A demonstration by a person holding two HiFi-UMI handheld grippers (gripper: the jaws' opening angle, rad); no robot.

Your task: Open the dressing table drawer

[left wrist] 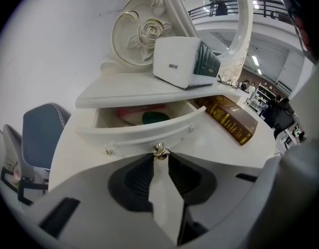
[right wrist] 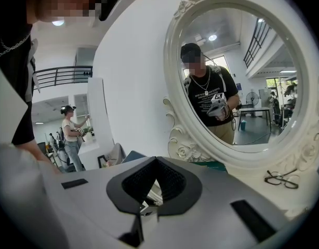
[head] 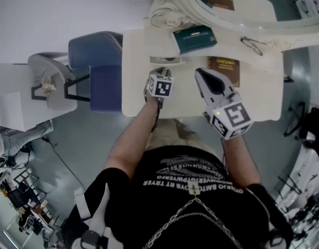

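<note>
The white dressing table (head: 136, 90) has a small drawer (left wrist: 138, 130) under its raised shelf. It stands pulled part way out, with a pink thing and a dark green thing (left wrist: 154, 118) inside. My left gripper (left wrist: 159, 152) is shut on the drawer's small metal knob (left wrist: 159, 148), pinched between the jaw tips. In the head view the left gripper (head: 162, 72) points down at the drawer front (head: 167, 60). My right gripper (head: 200, 72) hovers over the tabletop to the right, shut, with nothing in it. In its own view the right gripper (right wrist: 157, 160) faces the mirror.
A green box (head: 194, 39) sits on the shelf above the drawer. A brown book (head: 224, 66) and a pair of glasses (head: 251, 44) lie to the right. The oval mirror (right wrist: 237, 71) rises behind. A blue chair (head: 100, 71) stands left of the table.
</note>
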